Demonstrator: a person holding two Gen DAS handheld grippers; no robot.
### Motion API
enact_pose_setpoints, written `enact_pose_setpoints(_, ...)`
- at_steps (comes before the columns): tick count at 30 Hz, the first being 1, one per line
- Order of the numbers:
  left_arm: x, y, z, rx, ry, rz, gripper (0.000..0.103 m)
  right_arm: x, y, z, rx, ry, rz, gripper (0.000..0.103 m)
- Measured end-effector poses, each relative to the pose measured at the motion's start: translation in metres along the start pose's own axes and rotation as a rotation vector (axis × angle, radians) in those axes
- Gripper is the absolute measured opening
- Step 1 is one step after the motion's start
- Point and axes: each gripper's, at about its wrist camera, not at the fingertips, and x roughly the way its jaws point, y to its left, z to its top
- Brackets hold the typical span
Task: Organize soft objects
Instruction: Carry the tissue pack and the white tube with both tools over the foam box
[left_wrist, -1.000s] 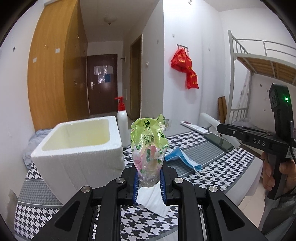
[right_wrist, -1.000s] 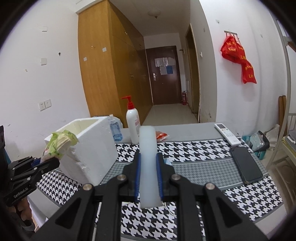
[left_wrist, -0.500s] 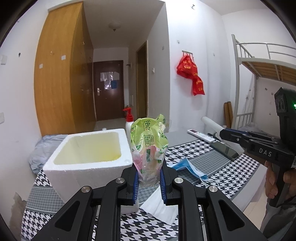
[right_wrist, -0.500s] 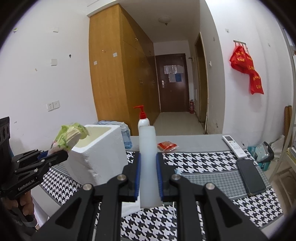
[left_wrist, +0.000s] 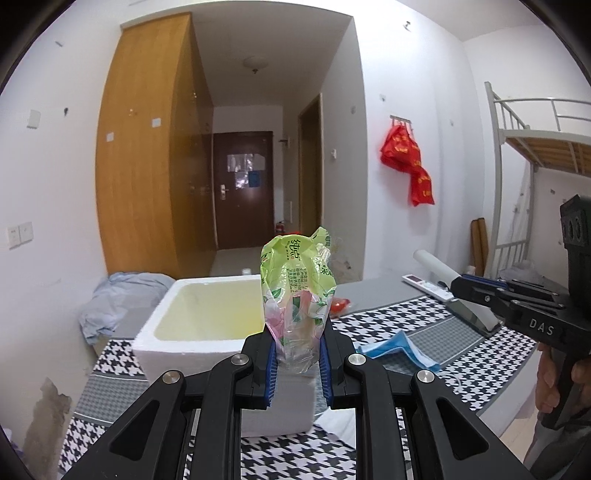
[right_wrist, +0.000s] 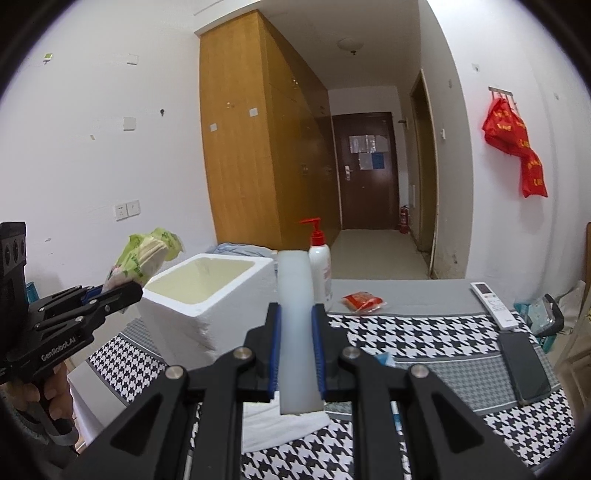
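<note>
Your left gripper (left_wrist: 297, 363) pinches the green pack (left_wrist: 297, 291), standing up, just before the box (left_wrist: 207, 334). Your right gripper (right_wrist: 297, 349) pinches the white roll (right_wrist: 295, 314), farther to the box's right.

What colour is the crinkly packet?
Mostly light green, with pink near the bottom; the left wrist view shows it best.

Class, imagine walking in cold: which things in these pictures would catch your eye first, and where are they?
A crinkled green tissue packet stands pinched in the left gripper, raised in front of the open white foam box on the houndstooth table. The right gripper clamps a pale white roll. A red bag hangs on the right wall.
</note>
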Motion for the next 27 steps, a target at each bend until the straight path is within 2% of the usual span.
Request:
enact_pose_setpoints(14, -0.003, 0.031, 0.003, -0.046, -0.008, 0.106, 0.02, 0.019, 0.023, 0.01, -0.036, 0.015, 0.067, 0.019)
enact_pose_setpoints(27, -0.006, 0.052, 0.004, -0.078, -0.014, 0.158, 0.02, 0.036, 0.046, 0.016, -0.077, 0.025, 0.135, 0.019)
